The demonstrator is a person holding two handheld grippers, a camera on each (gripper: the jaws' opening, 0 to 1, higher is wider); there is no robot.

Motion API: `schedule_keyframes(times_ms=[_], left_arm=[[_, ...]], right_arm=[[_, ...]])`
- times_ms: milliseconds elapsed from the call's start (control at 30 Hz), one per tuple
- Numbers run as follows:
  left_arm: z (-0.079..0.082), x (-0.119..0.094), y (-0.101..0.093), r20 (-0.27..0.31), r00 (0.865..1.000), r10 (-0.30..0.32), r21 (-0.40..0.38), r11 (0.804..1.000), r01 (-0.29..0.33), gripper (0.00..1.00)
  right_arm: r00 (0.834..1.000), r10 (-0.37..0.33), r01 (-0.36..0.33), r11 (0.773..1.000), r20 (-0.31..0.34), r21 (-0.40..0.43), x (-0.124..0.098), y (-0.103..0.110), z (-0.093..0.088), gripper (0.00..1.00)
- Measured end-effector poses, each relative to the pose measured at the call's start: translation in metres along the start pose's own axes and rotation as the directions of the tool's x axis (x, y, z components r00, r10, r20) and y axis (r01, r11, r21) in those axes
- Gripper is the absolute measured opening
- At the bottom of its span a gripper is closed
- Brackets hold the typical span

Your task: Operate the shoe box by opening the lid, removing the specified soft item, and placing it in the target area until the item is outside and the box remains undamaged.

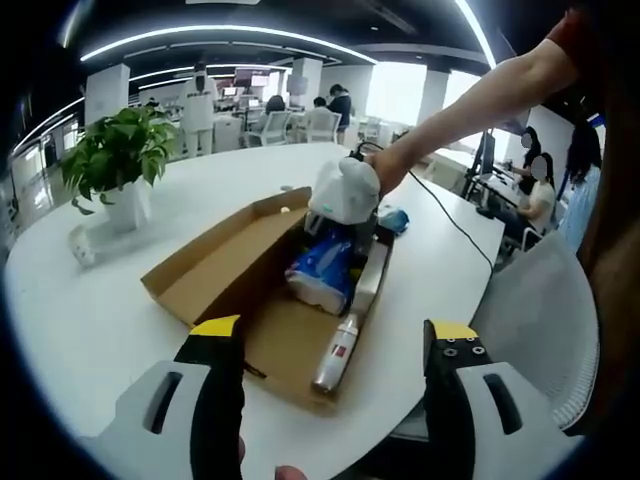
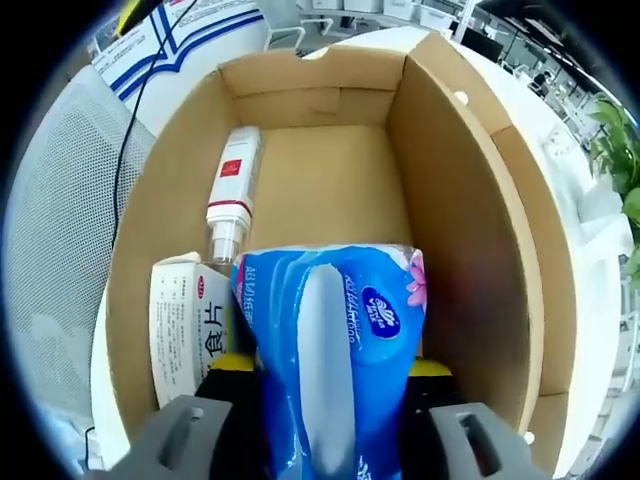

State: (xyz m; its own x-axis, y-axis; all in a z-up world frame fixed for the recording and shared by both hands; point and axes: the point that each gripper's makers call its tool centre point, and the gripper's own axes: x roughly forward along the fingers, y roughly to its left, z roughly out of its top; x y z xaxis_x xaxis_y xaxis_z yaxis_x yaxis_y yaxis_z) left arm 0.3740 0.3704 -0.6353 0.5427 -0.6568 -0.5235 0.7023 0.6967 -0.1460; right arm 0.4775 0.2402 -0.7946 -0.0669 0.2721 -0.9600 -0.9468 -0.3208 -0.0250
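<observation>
open-plan office stretches behind a white table (image 1: 100,330) in the left gripper view, with desks, chairs and seated people far back under long ceiling lights. a potted plant (image 1: 118,150) in a white pot stands on the table's left part, well apart from the shoe box (image 1: 215,265). the cardboard box lies open, its lid folded out flat to the left. inside it a blue tissue pack (image 1: 322,272) sits near the far end, and a white bottle (image 1: 338,352) with a red label lies on its side along the right wall. the right gripper (image 1: 343,215), held by a person's outstretched arm, reaches down into the box onto the tissue pack. the left gripper (image 1: 332,345) hovers in front of the box with its yellow-tipped jaws spread wide, grasping nothing.

over in the right gripper view, the camera looks straight down into the box (image 2: 470,210). the right gripper (image 2: 325,375) has its jaws pressed against both sides of the tissue pack (image 2: 330,350), clenched on it while the pack is still inside the box. beside the pack on the left lies a white carton (image 2: 188,330) with red printing, and beyond it the bottle (image 2: 232,195) rests on the box floor. a grey mesh chair (image 2: 60,240) shows to the left outside the box.
</observation>
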Motion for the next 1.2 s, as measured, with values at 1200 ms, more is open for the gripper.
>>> schedule_keyframes(times_ms=[1200], left_arm=[[0.005,0.000,-0.003,0.001,1.000,-0.019,0.023,1.000,0.019,0.72]], right_arm=[[0.994,-0.074,0.073,0.997,0.084,0.010,-0.058,-0.004,0.028,0.43]])
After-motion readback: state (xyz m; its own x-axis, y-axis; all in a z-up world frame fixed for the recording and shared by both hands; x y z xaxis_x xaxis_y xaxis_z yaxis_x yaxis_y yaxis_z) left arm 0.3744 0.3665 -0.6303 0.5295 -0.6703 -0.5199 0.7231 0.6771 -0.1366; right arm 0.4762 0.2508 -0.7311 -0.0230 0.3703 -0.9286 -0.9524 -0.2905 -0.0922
